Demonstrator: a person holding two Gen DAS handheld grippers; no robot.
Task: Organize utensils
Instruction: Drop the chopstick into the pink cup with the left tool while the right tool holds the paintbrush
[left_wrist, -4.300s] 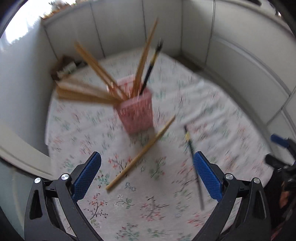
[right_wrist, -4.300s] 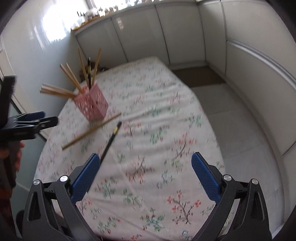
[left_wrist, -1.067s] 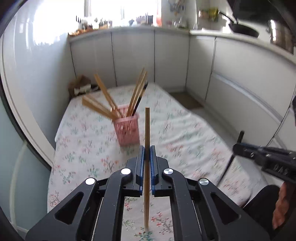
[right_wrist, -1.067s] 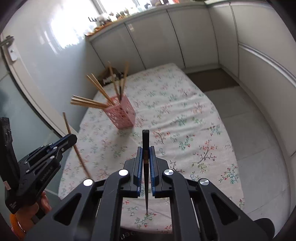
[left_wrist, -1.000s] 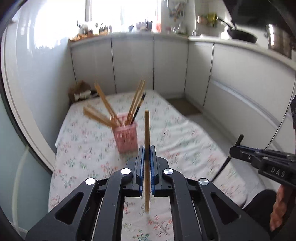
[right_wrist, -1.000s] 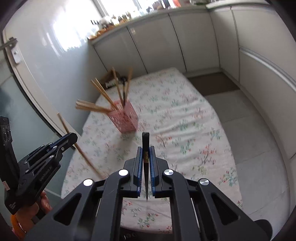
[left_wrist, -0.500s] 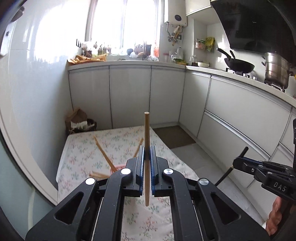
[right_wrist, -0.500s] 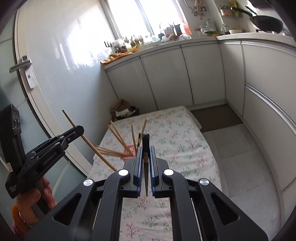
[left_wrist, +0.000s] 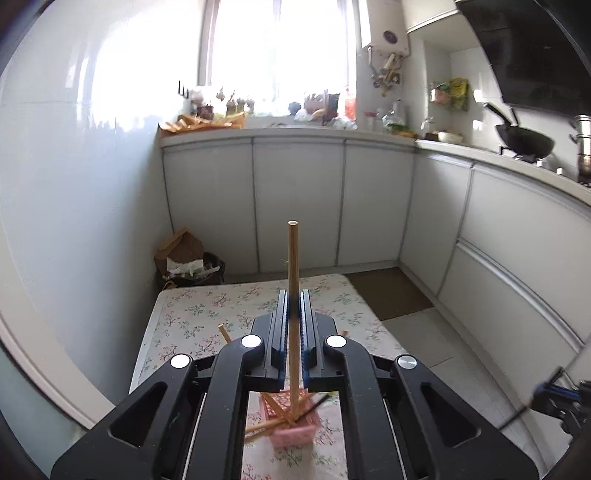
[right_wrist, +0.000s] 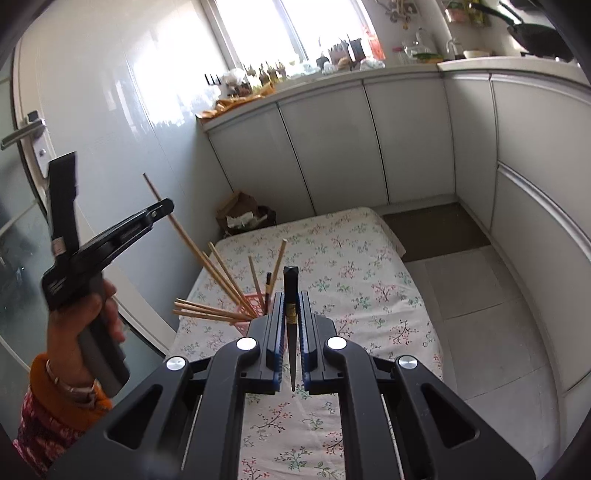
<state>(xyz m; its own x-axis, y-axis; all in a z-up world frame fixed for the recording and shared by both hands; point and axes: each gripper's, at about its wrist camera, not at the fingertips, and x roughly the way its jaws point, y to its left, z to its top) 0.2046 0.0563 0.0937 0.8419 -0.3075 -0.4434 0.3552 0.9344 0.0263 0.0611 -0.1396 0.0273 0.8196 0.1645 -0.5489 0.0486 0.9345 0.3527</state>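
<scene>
No readable text, label or number found anywhere. Only blurred packaging on the counter (left_wrist: 458, 94), too small to read.

L gripper (left_wrist: 293, 325) & R gripper (right_wrist: 290, 321): jaws clamped, both raised, angled slightly down; hand (right_wrist: 83, 321) grips L handle.

Basket (right_wrist: 255, 301) on table (right_wrist: 369, 280), near left edge; chopsticks (right_wrist: 221, 275) in it, fanned left. Trash bin (right_wrist: 245, 218) behind table. Cabinets (right_wrist: 332, 147) behind & right.
</scene>
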